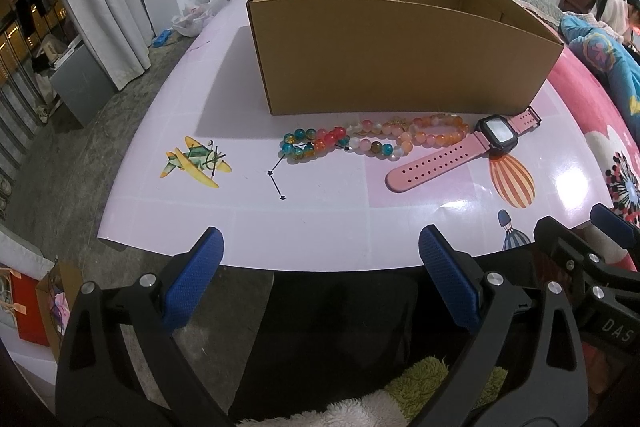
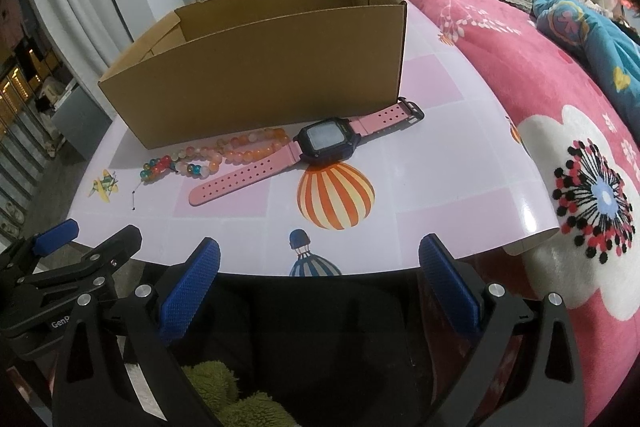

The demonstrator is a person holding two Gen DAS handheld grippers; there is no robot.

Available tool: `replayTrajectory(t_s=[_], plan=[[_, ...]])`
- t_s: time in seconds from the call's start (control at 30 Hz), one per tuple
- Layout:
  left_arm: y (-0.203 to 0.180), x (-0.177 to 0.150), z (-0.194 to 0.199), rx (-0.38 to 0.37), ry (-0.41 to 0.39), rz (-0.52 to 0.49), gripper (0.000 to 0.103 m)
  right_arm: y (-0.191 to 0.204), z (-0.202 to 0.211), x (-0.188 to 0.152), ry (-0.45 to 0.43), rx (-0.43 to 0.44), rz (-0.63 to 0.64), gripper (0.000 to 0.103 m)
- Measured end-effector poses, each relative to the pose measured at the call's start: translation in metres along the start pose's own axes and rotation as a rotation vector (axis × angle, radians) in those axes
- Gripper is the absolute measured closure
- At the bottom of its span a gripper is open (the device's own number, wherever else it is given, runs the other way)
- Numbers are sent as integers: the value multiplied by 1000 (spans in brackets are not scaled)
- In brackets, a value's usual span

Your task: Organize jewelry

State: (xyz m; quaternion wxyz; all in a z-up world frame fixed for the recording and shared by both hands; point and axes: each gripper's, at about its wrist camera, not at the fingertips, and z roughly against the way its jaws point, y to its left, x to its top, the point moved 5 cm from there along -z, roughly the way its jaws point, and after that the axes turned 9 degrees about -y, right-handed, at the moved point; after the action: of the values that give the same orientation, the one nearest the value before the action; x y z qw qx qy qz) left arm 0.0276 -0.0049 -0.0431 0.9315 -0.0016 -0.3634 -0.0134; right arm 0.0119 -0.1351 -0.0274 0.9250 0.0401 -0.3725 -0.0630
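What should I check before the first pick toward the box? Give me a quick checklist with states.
1. Left hand-held gripper open and holding nothing: ok.
2. Right hand-held gripper open and holding nothing: ok.
3. Cardboard box open on top, upright on the table: ok.
4. Box interior free of clutter: cannot tell, the floor is hidden behind the front wall.
5. Pink watch lying flat, strap reachable in front of the box: ok.
6. Beaded bracelets separate from each other and the watch: not ok, they overlap and touch the strap.
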Motion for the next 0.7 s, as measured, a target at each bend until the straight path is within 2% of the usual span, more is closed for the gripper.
replayTrajectory(t_s=[0.7], plan=[[3,-3,-1,3,7,6,8,2,0,0,1,0,3,6]])
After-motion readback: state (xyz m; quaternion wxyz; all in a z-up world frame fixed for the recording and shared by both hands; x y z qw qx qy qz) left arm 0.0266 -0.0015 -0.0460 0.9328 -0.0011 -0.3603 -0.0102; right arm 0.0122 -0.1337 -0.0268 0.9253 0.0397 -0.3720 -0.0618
